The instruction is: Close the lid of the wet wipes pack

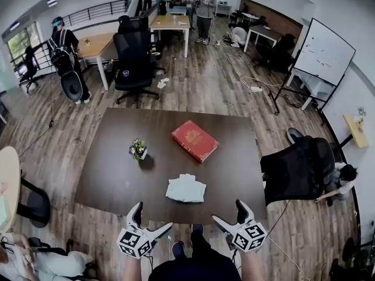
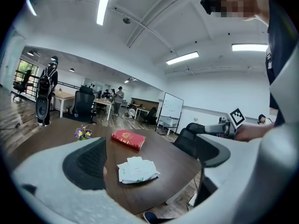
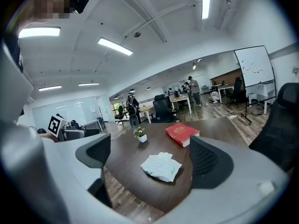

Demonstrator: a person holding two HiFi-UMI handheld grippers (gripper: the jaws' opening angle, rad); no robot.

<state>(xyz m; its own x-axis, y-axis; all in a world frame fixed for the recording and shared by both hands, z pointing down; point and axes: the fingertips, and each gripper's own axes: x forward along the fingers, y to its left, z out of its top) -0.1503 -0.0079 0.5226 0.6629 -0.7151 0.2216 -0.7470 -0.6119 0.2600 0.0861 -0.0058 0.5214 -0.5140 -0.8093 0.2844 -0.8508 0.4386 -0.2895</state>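
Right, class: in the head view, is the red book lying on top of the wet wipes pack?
No, the red book lies on the table, apart from the wet wipes pack.

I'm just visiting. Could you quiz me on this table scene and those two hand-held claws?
1. True or false: the left gripper grips the wet wipes pack.
2. Which lies on the table beyond the pack? A red book; B mug; C laptop.
3. Fill in: the jaws of the right gripper are ____.
Key: 1 false; 2 A; 3 open.
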